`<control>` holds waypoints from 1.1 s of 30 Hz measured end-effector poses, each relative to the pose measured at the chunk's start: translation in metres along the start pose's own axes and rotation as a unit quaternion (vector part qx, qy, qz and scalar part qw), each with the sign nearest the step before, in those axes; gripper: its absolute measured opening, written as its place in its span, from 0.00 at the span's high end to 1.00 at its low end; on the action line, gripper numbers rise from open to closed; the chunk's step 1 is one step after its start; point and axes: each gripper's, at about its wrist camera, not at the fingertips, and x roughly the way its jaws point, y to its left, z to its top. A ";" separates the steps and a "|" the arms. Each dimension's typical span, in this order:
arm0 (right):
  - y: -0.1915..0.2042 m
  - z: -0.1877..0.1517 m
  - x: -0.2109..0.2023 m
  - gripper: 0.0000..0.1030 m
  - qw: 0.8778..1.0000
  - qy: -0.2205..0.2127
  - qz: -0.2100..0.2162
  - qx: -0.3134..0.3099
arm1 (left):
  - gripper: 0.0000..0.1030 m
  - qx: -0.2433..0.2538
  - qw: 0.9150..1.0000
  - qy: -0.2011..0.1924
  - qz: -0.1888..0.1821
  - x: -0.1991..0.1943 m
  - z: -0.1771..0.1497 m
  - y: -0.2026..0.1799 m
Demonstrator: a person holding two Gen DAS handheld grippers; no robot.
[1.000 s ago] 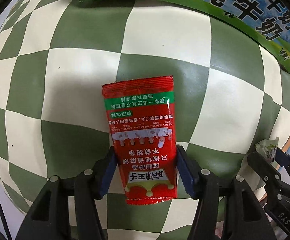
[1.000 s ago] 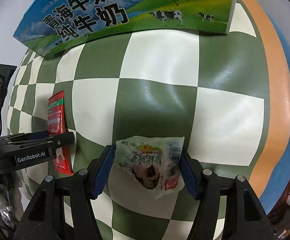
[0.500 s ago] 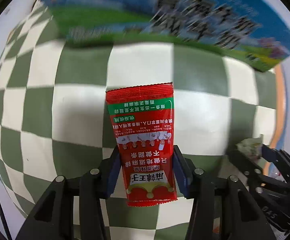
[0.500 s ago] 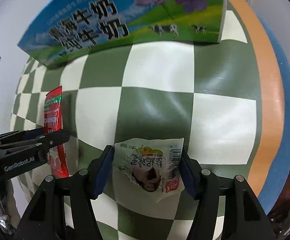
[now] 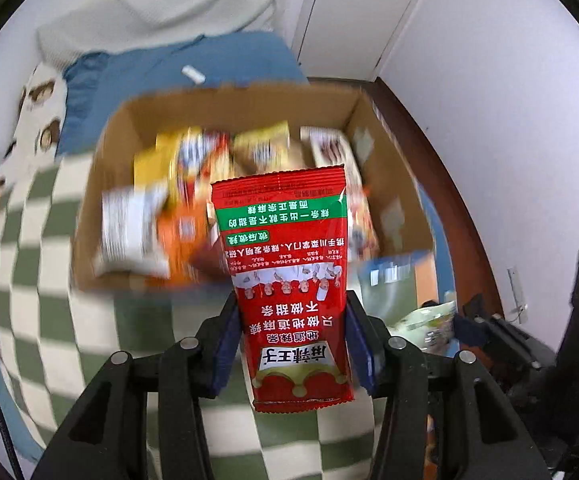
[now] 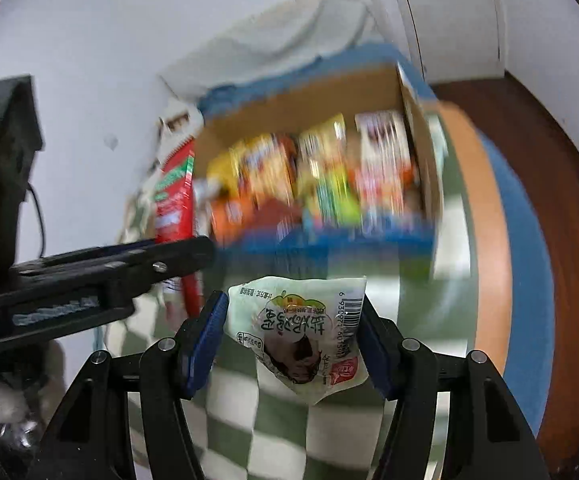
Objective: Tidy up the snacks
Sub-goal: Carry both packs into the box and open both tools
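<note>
My left gripper [image 5: 291, 320] is shut on a red snack packet [image 5: 289, 280] with green band and white print, held upright above the checked cloth. Beyond it an open cardboard box [image 5: 117, 152] holds several colourful snack packs, blurred. My right gripper [image 6: 291, 320] is shut on a pale green snack pouch [image 6: 301, 332] with a barcode. In the right wrist view the same box [image 6: 429, 168] lies ahead, and the left gripper [image 6: 181, 256] with its red packet [image 6: 175, 196] reaches in from the left. The pale pouch [image 5: 425, 326] also shows at the right of the left wrist view.
The box stands on a green and white checked cloth [image 5: 29, 272] over a blue bed cover [image 5: 161, 68]. A white wall and a door [image 5: 353, 8] rise behind. Dark wooden floor [image 6: 561, 208] runs along the right. A black device [image 6: 1, 152] stands at the left.
Both grippers have risen off the checked cloth with their packets. The views have tipped up from the box's printed side to its open top and the snacks inside.
</note>
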 end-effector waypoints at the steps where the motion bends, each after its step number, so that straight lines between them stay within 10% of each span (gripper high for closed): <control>1: 0.000 0.018 0.000 0.37 1.000 -0.010 -0.003 -0.004 | 0.55 0.002 1.000 -0.002 0.001 0.000 0.021 0.004; 14: -0.027 0.182 0.131 0.35 0.995 0.056 -0.084 0.000 | 0.53 0.009 0.992 0.102 0.075 0.131 0.163 0.060; 19: -0.040 0.196 0.159 0.05 0.988 0.100 -0.121 0.010 | 0.44 -0.022 0.989 0.131 0.071 0.160 0.167 0.077; 23: -0.043 0.192 0.164 0.05 0.985 0.114 -0.134 -0.002 | 0.15 -0.044 0.988 0.133 0.063 0.164 0.165 0.088; 33: -0.037 0.171 0.162 0.05 0.978 0.135 -0.157 -0.013 | 0.10 -0.065 0.986 0.130 0.085 0.150 0.151 0.103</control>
